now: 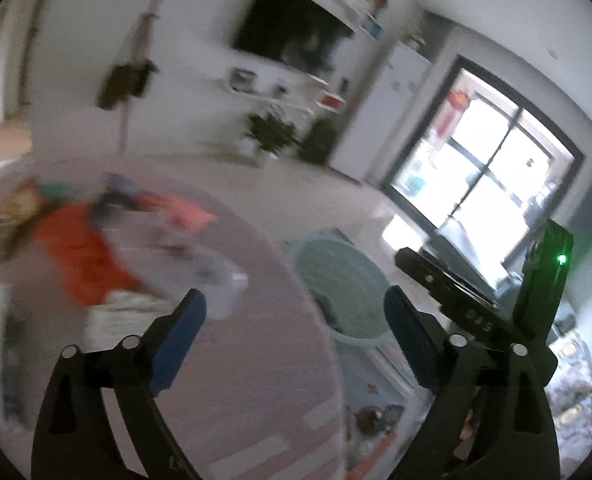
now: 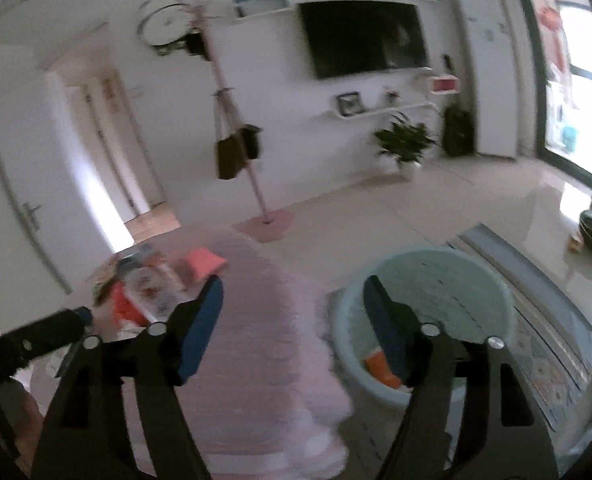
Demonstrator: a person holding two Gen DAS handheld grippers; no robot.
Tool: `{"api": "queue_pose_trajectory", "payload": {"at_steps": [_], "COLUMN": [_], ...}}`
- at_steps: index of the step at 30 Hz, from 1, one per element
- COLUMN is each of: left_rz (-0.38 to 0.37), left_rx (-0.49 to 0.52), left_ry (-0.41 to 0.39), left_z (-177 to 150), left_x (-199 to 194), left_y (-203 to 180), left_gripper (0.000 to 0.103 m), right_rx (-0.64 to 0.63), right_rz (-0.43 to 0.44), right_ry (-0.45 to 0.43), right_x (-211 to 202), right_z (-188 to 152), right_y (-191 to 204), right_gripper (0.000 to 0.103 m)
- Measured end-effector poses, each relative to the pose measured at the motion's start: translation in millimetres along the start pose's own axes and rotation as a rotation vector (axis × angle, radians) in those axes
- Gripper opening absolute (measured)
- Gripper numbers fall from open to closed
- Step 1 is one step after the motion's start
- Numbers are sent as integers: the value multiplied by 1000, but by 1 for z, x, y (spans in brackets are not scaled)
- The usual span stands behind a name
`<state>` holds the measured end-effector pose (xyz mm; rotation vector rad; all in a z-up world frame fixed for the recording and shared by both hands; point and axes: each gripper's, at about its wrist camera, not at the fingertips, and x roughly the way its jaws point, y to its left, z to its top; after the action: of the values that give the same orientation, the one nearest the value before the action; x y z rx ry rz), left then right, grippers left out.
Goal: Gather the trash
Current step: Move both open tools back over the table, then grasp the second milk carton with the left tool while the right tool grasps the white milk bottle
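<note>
Both views are blurred by motion. A round pinkish table [image 1: 255, 360] carries a pile of trash: an orange wrapper [image 1: 79, 256], a pink packet [image 1: 187, 212] and several other wrappers. A pale green bin [image 1: 340, 280] stands on the floor beside the table. My left gripper [image 1: 296, 316] is open and empty above the table edge. My right gripper [image 2: 291, 308] is open and empty between the table [image 2: 255, 360] and the bin [image 2: 456, 292], which holds an orange piece [image 2: 380, 368]. The trash pile [image 2: 147, 284] lies to its left. The right gripper's body [image 1: 456, 304] shows in the left wrist view.
A patterned rug [image 2: 544, 320] lies under the bin. A coat stand [image 2: 231, 140] with hanging bags, a potted plant [image 2: 404, 144], a wall TV [image 2: 364, 36] and a glass door [image 1: 484, 168] stand across the tiled floor.
</note>
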<state>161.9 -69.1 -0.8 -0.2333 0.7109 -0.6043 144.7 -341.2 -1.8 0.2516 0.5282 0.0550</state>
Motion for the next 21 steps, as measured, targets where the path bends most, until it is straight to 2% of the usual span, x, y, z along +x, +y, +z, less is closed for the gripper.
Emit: {"api": "queue_pose_trajectory", "payload": {"at_steps": [5,7,9,11,12,13,17,21], "left_rz": [158,235,427,545,574,581,520,509], "left_rx": [-50,-84,-93,-73,-77,-89,-192,-217], "left_ry": [-72,-96,-124,-106,-93,-81,-21,17], "left_z": [-9,-13,-19,-25,-28,-30,-32,-34], "left_x": [-51,-68,-82,-83,-83,-83,-74,-60], "left_y": [46,66,89,105,114,123,157,176], "left_gripper": [91,96,96,96,96,96,96,95], "right_rx": [-58,-77,-86,-114,-143,-165,-236,-281], "right_rz": [86,117,143,158,162,167,184,180], "right_ry": [17,30,68,102,113,119,175,221], "right_x": [13,22,35,50,58,63,94,119], "right_z": [-1,-2,-3,-5,-7,-10,-15,-18], "right_y": [40,54,68,83,93,100,120,129], "right_gripper": [77,79,86,86,86,86,86,86]}}
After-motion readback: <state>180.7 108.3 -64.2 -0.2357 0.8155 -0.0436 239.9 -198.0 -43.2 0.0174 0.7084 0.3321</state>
